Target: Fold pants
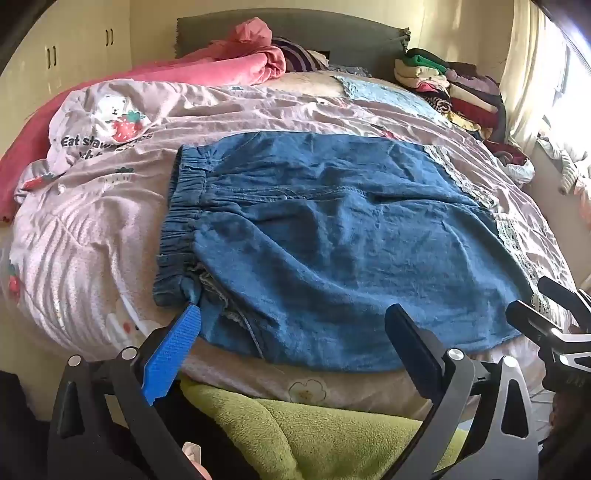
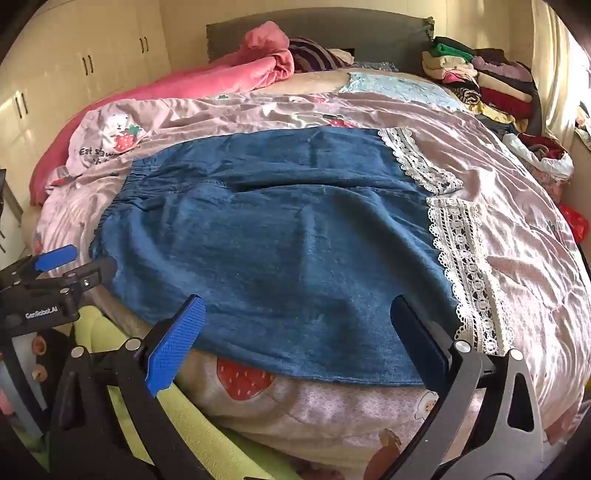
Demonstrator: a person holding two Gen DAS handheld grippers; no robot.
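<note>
In the left wrist view, a cream wardrobe [image 1: 55, 55] fills the upper left of the frame, and a pink blanket [image 1: 229, 62] is bunched against the grey headboard [image 1: 295, 26] at the top. Below them a pale pink duvet [image 1: 92, 221], printed with a bear and strawberries, covers the bed. The blue denim pants [image 1: 332, 240] lie flat on the duvet across the centre of the frame, their gathered elastic waistband [image 1: 181, 221] at the left and white lace trim [image 1: 480, 199] along the right hem.

The left gripper [image 1: 295, 321] sits at the bottom centre with its jaws spread wide. The tip of its blue finger [image 1: 173, 354] touches the near corner of the waistband, while the dark finger [image 1: 413, 347] rests over the near edge of the denim; nothing is clamped between them. A green fleece [image 1: 314, 435] shows below the bed edge. A stack of folded clothes [image 1: 454, 85] stands at the upper right.

In the right wrist view, the left gripper appears at the left edge. The pants [image 2: 277, 240] again fill the centre. The right gripper [image 2: 295, 314] at the bottom centre also has its jaws wide apart, over the near hem of the pants and holding nothing. The lace trim [image 2: 461, 251] runs down the right of the frame.
</note>
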